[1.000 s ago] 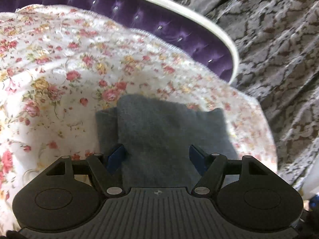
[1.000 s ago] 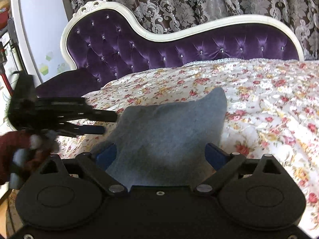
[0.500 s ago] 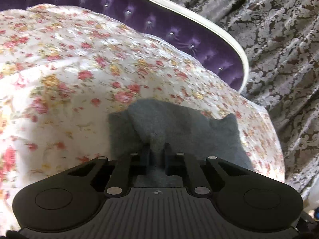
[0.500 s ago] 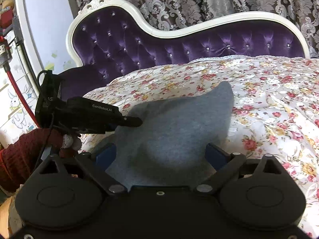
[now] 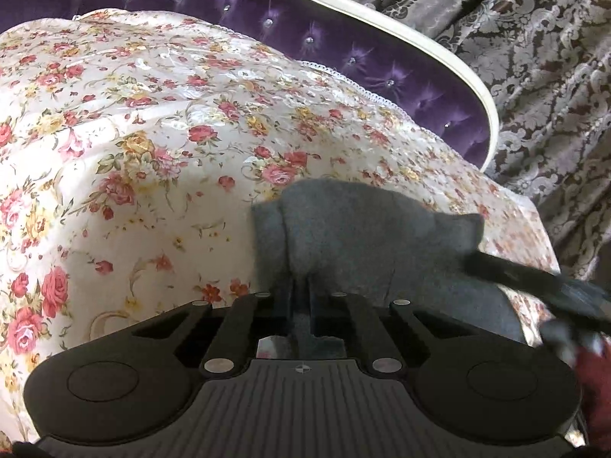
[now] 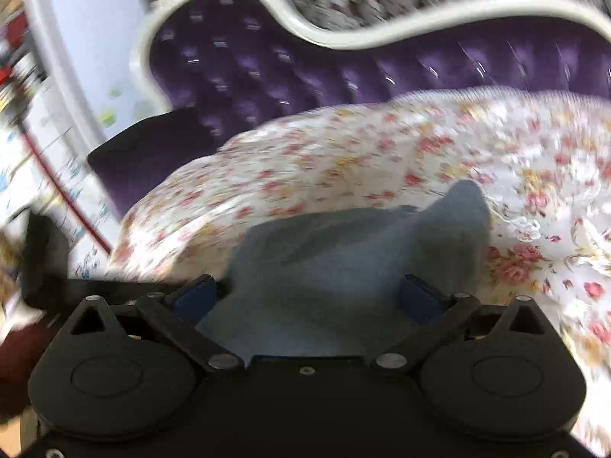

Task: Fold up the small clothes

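Note:
A small grey cloth (image 5: 362, 236) lies bunched on the floral bedspread (image 5: 152, 152). My left gripper (image 5: 301, 286) is shut on its near edge, with a pinch of grey fabric squeezed between the pads. In the right wrist view, which is motion-blurred, the same grey cloth (image 6: 343, 259) lies under my right gripper (image 6: 309, 294). Its jaws are opening wide, the blue pads stand far apart and they press on nothing. The right gripper (image 5: 534, 278) also shows in the left wrist view as a dark blurred bar at the cloth's right corner.
A purple tufted headboard (image 5: 343, 49) with a white frame runs behind the bed, with patterned curtains (image 5: 553, 76) beyond it. The bedspread (image 6: 382, 152) drops off at its left edge toward a white wall (image 6: 88, 57). A dark red sleeve (image 5: 595, 381) shows at the right.
My left gripper's jaws have closed onto the near edge of the grey cloth. My right gripper has swept left toward the left gripper and now shows in the left wrist view.

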### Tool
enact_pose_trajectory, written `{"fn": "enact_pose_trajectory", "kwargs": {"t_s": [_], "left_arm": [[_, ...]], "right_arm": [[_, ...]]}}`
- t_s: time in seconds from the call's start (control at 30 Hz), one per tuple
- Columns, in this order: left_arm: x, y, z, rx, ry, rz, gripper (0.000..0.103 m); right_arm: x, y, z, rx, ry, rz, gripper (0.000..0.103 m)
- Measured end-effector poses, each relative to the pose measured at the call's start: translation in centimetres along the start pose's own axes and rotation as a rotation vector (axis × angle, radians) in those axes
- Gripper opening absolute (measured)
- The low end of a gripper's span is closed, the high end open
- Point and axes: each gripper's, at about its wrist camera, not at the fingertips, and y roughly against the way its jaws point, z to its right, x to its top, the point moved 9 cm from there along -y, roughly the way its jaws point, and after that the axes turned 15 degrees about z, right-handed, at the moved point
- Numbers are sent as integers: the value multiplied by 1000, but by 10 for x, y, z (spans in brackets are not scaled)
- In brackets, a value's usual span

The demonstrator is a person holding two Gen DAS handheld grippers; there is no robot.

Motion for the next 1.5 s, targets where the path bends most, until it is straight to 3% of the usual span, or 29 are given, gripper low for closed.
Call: {"fn": "enact_pose_trajectory", "kwargs": {"t_s": [0.07,0.23,0.3,0.43,0.5,0.63,0.8,1.07,1.33,1.5], "left_arm": [[0,1,0,2,-14,-3,8],[8,17,7,36,-73,38,12],[12,28,13,56,-101,63,40],[14,55,35,49,-147,128,50],[6,65,47,55,-200,140,63],[-27,66,63,49,-290,82,65],[-55,62,50,98,-253,-28,64],[-36,103,62,266,-355,46,66],[-31,137,79,214,-277,85,67],[-36,150,84,224,-316,109,73]], "right_arm": [[-2,-22,29,-70,-16,-47,102],[10,-24,56,-178,-11,-15,102],[17,-5,48,-191,27,40,102],[19,21,20,-232,173,81,102],[4,33,4,-252,243,59,102],[-34,44,-9,-287,272,-16,102],[-71,66,-18,-290,127,-45,102],[-58,115,-36,-319,37,59,102],[-49,150,-53,-331,-4,117,102],[-55,163,-61,-344,-13,123,102]]}}
